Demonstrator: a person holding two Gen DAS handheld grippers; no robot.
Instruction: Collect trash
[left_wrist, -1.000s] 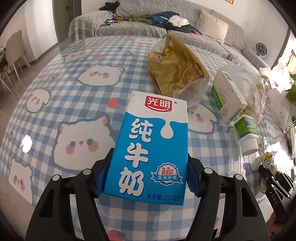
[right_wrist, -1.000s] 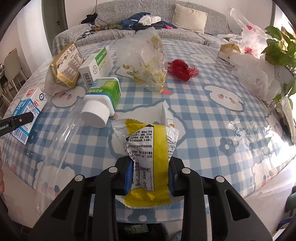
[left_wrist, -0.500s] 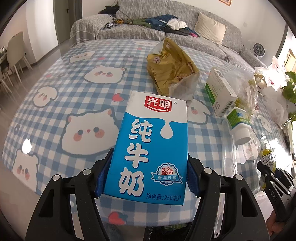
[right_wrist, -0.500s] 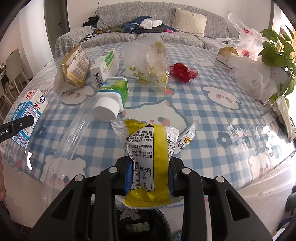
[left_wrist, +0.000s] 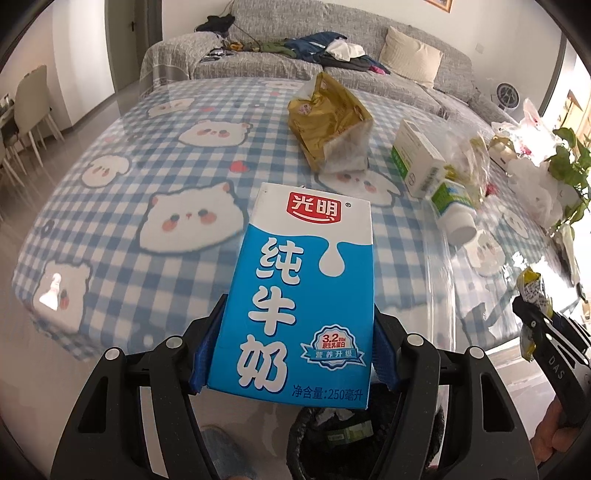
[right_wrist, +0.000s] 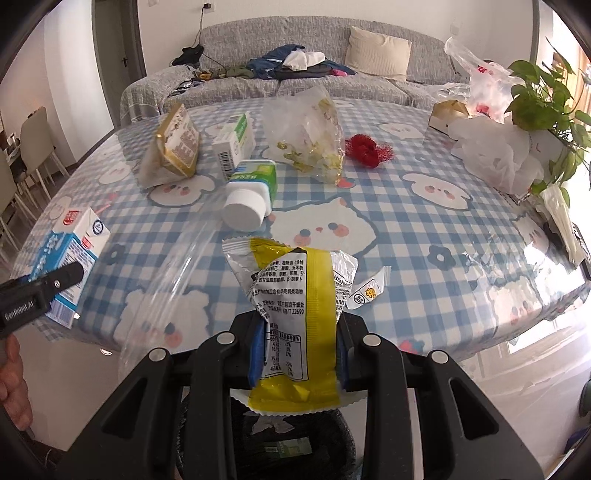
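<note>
both hands are at the carry-to-bin step: the left claw (left_wrist: 291, 354) is clamped on the sides of a blue and white milk carton (left_wrist: 301, 295), held upright between its pads, and the right claw (right_wrist: 297, 352) is pinched tight on a crumpled yellow and silver snack wrapper (right_wrist: 295, 314) that sticks up past its fingertips. directly beneath each claw, off the near edge of the tabletop (right_wrist: 424, 229), sits a dark bin (right_wrist: 266, 443) with some scraps already inside; its rim is mostly hidden by the claw bodies, so how well each load is centred over the mouth is hard to judge. the next move looks like lining both pieces over the opening, tipping them down a little and spreading the pads so they fall in, the stiff carton probably dropping cleanly while the light wrapper may cling to a pad. ahead of the claws, more remains on the tabletop: a gold bag (left_wrist: 325, 122), a white and green box (left_wrist: 417, 162), a tipped white-capped bottle (right_wrist: 251, 192), a clear plastic bag (right_wrist: 310, 136) and a red mesh clump (right_wrist: 365, 149), well beyond the wrapper.
</note>
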